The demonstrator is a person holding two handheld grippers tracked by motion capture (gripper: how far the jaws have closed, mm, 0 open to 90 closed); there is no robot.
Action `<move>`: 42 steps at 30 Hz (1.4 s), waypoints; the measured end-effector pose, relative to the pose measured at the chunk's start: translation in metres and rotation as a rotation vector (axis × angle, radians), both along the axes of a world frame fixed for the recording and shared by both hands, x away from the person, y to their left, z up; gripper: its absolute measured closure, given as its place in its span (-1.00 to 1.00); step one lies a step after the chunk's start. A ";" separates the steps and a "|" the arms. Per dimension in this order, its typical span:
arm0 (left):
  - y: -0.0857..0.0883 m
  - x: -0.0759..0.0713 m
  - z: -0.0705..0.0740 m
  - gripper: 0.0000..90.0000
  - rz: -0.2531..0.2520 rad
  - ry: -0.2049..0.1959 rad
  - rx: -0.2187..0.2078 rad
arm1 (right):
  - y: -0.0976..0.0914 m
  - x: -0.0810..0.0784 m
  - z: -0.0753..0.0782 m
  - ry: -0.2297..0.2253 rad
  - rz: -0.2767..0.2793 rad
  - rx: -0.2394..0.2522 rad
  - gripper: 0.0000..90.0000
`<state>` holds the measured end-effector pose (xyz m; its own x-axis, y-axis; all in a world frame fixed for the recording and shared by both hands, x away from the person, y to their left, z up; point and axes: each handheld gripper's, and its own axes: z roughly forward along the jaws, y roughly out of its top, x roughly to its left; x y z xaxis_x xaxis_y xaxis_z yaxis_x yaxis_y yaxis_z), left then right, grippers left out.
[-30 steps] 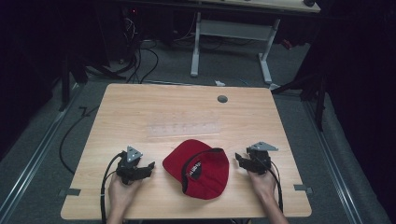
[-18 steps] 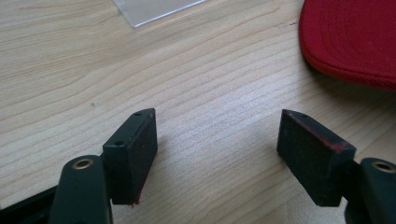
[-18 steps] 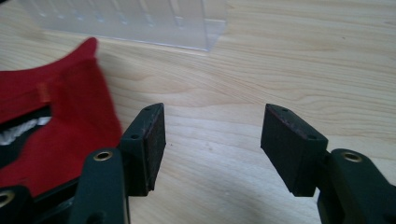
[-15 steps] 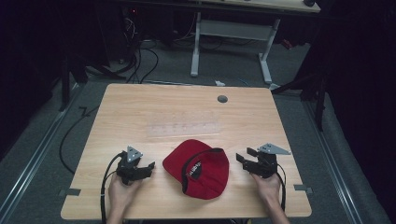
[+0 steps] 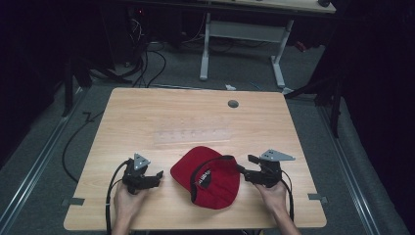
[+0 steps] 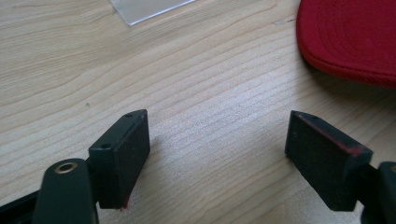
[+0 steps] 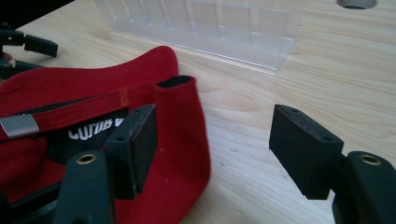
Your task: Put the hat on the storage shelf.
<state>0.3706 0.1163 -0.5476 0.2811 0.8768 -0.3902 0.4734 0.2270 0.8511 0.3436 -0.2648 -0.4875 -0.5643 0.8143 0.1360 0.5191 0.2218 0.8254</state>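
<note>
On the wooden table (image 5: 147,122) the red cap (image 5: 208,176) lay at six o'clock (upside down), between the left gripper (image 5: 157,175) and right gripper (image 5: 243,167), whose empty jaws had just been opening wide.

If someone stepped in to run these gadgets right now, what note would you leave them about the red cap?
Left hand-held gripper: open, nothing between its jaws, low over the table left of the cap; its jaws have just been opening.
Right hand-held gripper: open, nothing gripped, at the cap's right edge; its jaws have just been opening too.
Red cap: lies on the table's near middle, between both grippers, inside partly showing. A clear plastic tray sits just beyond it.
Done: nothing I can tell for sure; the cap is free.
Left: probably take hold of the cap again.
</note>
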 end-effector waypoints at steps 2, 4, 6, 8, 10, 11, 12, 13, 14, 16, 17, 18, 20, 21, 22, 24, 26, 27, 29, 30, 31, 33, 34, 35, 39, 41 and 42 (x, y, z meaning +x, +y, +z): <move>0.000 0.000 0.000 -0.53 0.000 0.001 0.001 | 0.006 0.002 0.000 0.004 0.014 -0.009 -0.28; 0.000 0.000 0.000 -0.54 -0.002 0.000 0.002 | 0.012 0.005 -0.001 0.012 0.029 -0.011 -0.28; 0.000 0.000 0.000 -0.54 -0.002 0.000 0.001 | 0.017 0.009 -0.002 0.021 0.040 -0.016 -0.28; 0.000 0.000 0.000 -0.55 -0.001 0.001 0.001 | 0.022 0.012 -0.003 0.024 0.050 -0.020 -0.27; 0.000 0.000 0.000 -0.55 -0.003 0.001 0.002 | 0.026 0.015 -0.006 0.029 0.060 -0.031 -0.27; 0.000 0.000 0.000 -0.55 -0.003 0.001 0.002 | 0.028 0.017 -0.007 0.034 0.066 -0.032 -0.27; 0.000 0.000 0.000 -0.55 -0.003 0.001 0.002 | 0.030 0.019 -0.008 0.044 0.067 -0.031 -0.27; -0.001 0.000 0.000 -0.56 -0.004 0.001 0.002 | 0.032 0.021 -0.010 0.052 0.071 -0.029 -0.26; -0.001 0.000 0.000 -0.56 -0.004 0.001 0.002 | 0.034 0.023 -0.011 0.059 0.076 -0.030 -0.26; -0.001 0.000 0.000 -0.56 -0.004 0.001 0.002 | 0.038 0.026 -0.013 0.076 0.087 -0.033 -0.26; -0.001 0.000 0.000 -0.56 -0.004 0.001 0.002 | 0.040 0.027 -0.013 0.077 0.096 -0.039 -0.26; -0.001 0.000 0.000 -0.56 -0.005 0.001 0.002 | 0.043 0.028 -0.014 0.081 0.103 -0.040 -0.25; -0.001 0.000 0.000 -0.56 -0.004 0.001 0.002 | 0.046 0.031 -0.017 0.089 0.111 -0.042 -0.24; -0.001 0.000 0.000 -0.56 -0.004 0.001 0.002 | 0.048 0.032 -0.018 0.090 0.110 -0.041 -0.24; -0.001 0.000 0.000 -0.56 -0.004 0.001 0.002 | 0.049 0.033 -0.020 0.093 0.112 -0.041 -0.23; -0.001 0.000 0.000 -0.56 -0.005 0.001 0.002 | 0.051 0.036 -0.023 0.108 0.115 -0.038 -0.22; -0.001 0.000 0.000 -0.56 -0.005 0.001 0.002 | 0.052 0.038 -0.026 0.114 0.114 -0.042 -0.21; -0.001 0.000 0.000 -0.56 -0.005 0.001 0.002 | 0.053 0.039 -0.027 0.120 0.113 -0.041 -0.21; -0.001 0.000 0.000 -0.56 -0.005 0.001 0.002 | 0.054 0.041 -0.031 0.129 0.117 -0.042 -0.21; -0.001 0.000 0.000 -0.56 -0.005 0.001 0.002 | 0.055 0.042 -0.032 0.129 0.119 -0.044 -0.20; -0.001 0.000 0.000 -0.56 -0.005 0.001 0.002 | 0.055 0.042 -0.033 0.133 0.123 -0.042 -0.19; -0.001 0.000 0.000 -0.56 -0.005 0.001 0.002 | 0.057 0.044 -0.035 0.143 0.130 -0.044 -0.17; -0.001 0.000 0.000 -0.56 -0.005 0.001 0.002 | 0.057 0.044 -0.036 0.143 0.136 -0.046 -0.14; -0.001 0.000 0.000 -0.56 -0.005 0.001 0.002 | 0.058 0.044 -0.036 0.146 0.140 -0.048 -0.10; -0.001 0.000 0.000 -0.56 -0.005 0.001 0.002 | 0.059 0.045 -0.039 0.152 0.150 -0.054 0.08; -0.001 0.000 0.000 -0.56 -0.005 0.001 0.002 | 0.059 0.044 -0.039 0.138 0.152 -0.074 0.20; -0.001 0.000 0.000 -0.56 -0.005 0.001 0.002 | 0.059 0.043 -0.038 0.131 0.158 -0.081 0.26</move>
<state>0.3707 0.1157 -0.5478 0.2850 0.8762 -0.3887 0.4756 0.2229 0.8510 0.3871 -0.2056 -0.5259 -0.6675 0.7284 0.1542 0.5741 0.3716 0.7296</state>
